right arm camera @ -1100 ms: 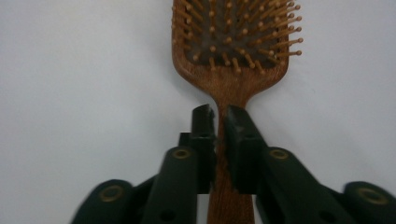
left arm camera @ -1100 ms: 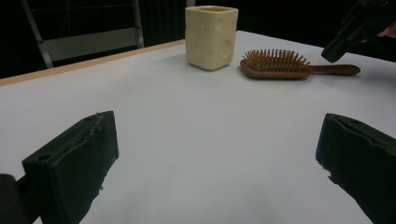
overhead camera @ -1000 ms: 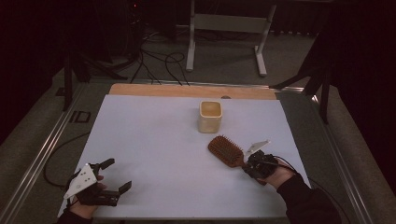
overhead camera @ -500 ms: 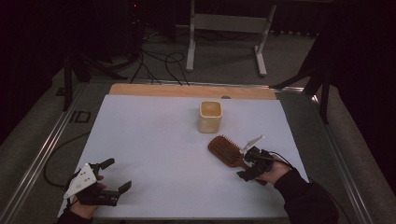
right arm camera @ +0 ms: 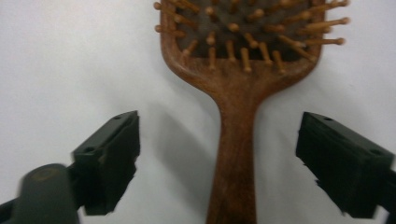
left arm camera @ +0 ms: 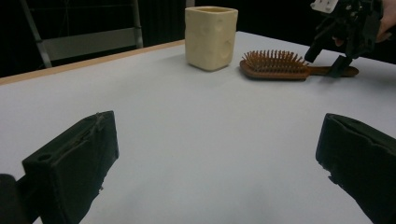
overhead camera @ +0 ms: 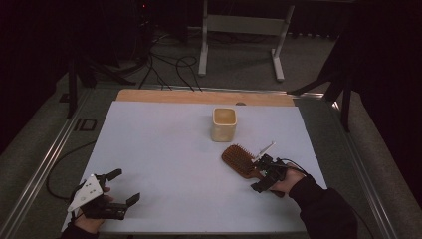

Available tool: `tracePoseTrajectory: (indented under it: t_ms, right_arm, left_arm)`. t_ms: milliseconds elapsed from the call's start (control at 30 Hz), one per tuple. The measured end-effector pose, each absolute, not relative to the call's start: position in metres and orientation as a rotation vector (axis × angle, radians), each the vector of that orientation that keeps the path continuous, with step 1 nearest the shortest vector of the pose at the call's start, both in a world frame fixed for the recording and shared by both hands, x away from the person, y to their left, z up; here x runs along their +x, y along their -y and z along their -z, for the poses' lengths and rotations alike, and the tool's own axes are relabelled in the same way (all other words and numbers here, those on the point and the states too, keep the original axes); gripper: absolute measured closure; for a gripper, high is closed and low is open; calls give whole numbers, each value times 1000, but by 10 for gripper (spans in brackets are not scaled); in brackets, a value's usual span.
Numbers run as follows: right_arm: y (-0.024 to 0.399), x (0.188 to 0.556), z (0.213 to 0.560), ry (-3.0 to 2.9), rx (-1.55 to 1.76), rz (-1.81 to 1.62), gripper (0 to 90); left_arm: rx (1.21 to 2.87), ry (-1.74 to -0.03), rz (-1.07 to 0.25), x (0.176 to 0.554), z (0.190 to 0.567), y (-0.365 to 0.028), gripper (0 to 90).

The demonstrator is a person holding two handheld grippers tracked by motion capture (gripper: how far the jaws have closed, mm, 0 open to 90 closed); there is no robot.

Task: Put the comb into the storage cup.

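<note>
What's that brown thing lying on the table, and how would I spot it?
Look at the white table, right of its middle, just in front of the cream square cup. There lies a wooden hairbrush, bristles up, its handle between the open fingers of the right gripper. It is the only brown, bristled thing there.

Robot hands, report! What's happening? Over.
Right gripper open, fingers straddling hairbrush handle. Left gripper open, idle. Cup beside brush, nothing blocking.

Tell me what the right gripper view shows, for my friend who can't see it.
A brown wooden hairbrush lies bristles-up on a white table, its handle running between the open black jaws of the right tool.
</note>
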State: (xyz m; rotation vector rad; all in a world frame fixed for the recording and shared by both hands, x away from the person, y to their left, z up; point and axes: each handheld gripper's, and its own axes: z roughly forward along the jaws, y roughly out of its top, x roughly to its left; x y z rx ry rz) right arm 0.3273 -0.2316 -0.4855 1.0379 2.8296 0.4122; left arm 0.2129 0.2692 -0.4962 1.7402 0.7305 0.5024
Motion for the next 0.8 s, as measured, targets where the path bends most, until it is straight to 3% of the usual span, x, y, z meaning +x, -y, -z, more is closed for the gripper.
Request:
tracePoseTrajectory:
  t_ms: [100, 467, 800]
  right_arm:
    - [229, 330, 487, -2824, 1057, -381, 155]
    - [224, 338, 483, -2821, 1062, -289, 493]
    - [222, 344, 487, -2851, 1036, -207, 658]
  left_arm:
    - [1741, -730, -502, 213, 496, -269, 0]
    - [1741, -729, -501, 213, 496, -269, 0]
    - [1741, -728, -500, 213, 496, -269, 0]
